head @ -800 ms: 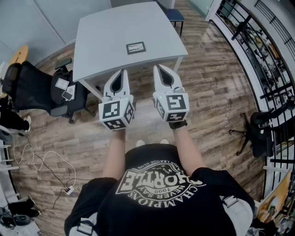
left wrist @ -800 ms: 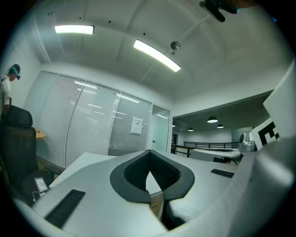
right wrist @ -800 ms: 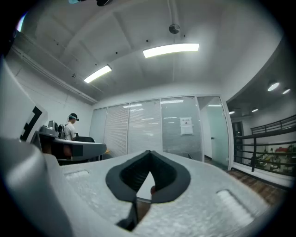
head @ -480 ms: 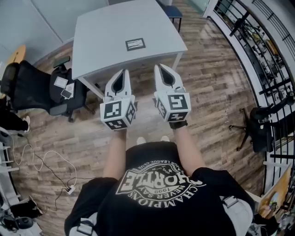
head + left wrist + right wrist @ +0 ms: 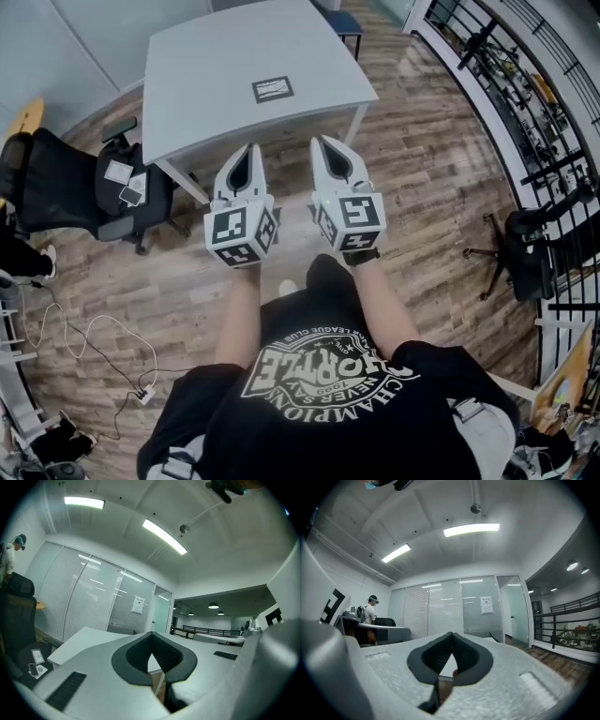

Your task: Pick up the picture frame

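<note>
Grey table (image 5: 206, 66) standing on wood floor (image 5: 422, 187), picture frame (image 5: 272, 90) lying flat on it, black chair (image 5: 56, 183) beside. Left gripper (image 5: 247, 148), right gripper (image 5: 324, 142) staying pinched shut, empty, like earlier.

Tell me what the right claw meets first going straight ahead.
Likely nothing near: the shut right claw looks level, above the pale grey rectangular table, facing the blind-covered glass wall. Height is unclear.

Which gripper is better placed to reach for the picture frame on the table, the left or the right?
Left, by a small margin. The picture frame lies flat on the table, nearer the line of the left gripper than of the right gripper. Both are shut, level and short of the frame.
</note>
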`<state>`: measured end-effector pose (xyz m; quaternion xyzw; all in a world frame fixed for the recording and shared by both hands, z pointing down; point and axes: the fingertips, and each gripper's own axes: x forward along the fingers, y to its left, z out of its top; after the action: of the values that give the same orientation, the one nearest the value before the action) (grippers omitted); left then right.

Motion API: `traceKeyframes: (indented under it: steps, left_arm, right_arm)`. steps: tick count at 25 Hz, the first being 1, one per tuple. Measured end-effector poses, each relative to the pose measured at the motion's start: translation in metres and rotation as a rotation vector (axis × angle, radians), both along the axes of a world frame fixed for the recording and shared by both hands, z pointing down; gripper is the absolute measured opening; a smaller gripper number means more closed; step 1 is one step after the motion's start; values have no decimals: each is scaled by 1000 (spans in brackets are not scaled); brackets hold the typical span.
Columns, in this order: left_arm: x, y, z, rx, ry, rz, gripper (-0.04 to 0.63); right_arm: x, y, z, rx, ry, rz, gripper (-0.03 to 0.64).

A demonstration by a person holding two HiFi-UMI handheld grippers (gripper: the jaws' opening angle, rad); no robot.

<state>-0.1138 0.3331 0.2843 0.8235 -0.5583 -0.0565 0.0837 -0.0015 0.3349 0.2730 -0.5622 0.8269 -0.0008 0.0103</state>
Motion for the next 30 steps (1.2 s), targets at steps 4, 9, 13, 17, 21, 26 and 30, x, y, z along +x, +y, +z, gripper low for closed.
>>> traceKeyframes:
  steps: [4, 9, 13, 17, 21, 26, 30]
  left_arm:
    - [-2, -18, 3, -1, 2, 1, 3]
    - [-3, -54, 13, -21, -14, -19, 3]
    - [4, -104, 16, -33, -26, -37, 3]
    - [14, -163, 17, -38, -38, -56, 3]
    - [21, -226, 18, -50, -49, -67, 3]
    - [25, -300, 20, -59, -41, -93, 3]
    - [43, -354, 19, -56, -38, -104, 3]
  right_arm:
    - [-4, -17, 2, 3, -3, 2, -3]
    - [-1, -59, 8, -3, -29, -10, -3]
    - [6, -115, 12, -17, -59, -27, -3]
    - [12, -176, 17, -24, -63, -50, -3]
    - [18, -241, 16, -28, -72, -70, -3]
    - [22, -315, 14, -25, -62, -101, -3]
    - [38, -371, 15, -37, -53, -108, -3]
